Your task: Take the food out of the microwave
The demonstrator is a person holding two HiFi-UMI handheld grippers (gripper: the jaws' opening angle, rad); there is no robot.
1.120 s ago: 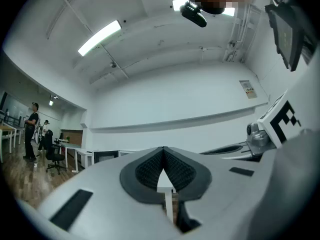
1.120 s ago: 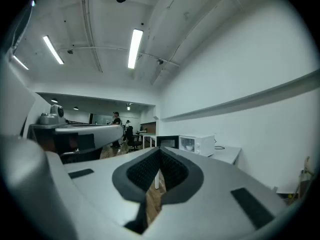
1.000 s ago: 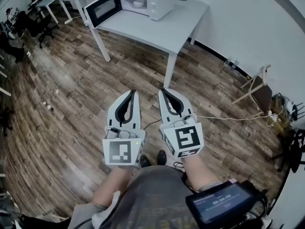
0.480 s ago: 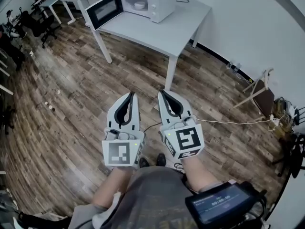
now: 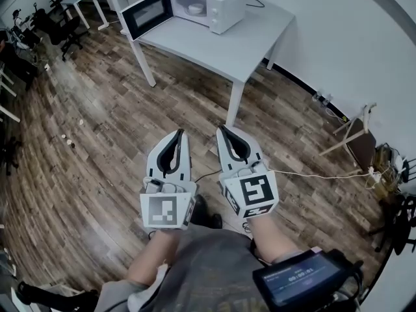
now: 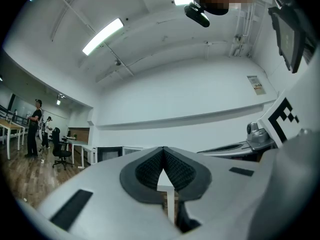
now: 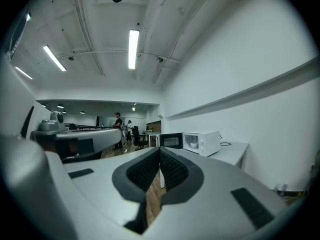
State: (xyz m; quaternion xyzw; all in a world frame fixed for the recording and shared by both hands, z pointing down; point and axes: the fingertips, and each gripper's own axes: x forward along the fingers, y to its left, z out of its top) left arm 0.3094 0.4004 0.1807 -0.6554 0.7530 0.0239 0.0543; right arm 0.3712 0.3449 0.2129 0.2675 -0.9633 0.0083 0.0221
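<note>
Both grippers are held side by side low in the head view, over the wooden floor (image 5: 97,148), pointing toward 12 o'clock. The left gripper (image 5: 180,132) has its fingers pressed together at the tips with nothing between them, and its own view shows the dark pads meeting in a point (image 6: 163,149). The right gripper (image 5: 221,127) is likewise closed and empty, its fingers meeting at the tip (image 7: 160,150). Well apart from both, at 12 o'clock, the white microwave (image 5: 211,2) stands on the grey worktop (image 5: 253,41), with its door (image 5: 146,13) swung open toward 9 o'clock. A white bowl (image 5: 195,8) sits inside the cavity, and what it contains is too small to make out. The right gripper view shows the microwave (image 7: 202,143) at 2 o'clock of the fingertips.
</note>
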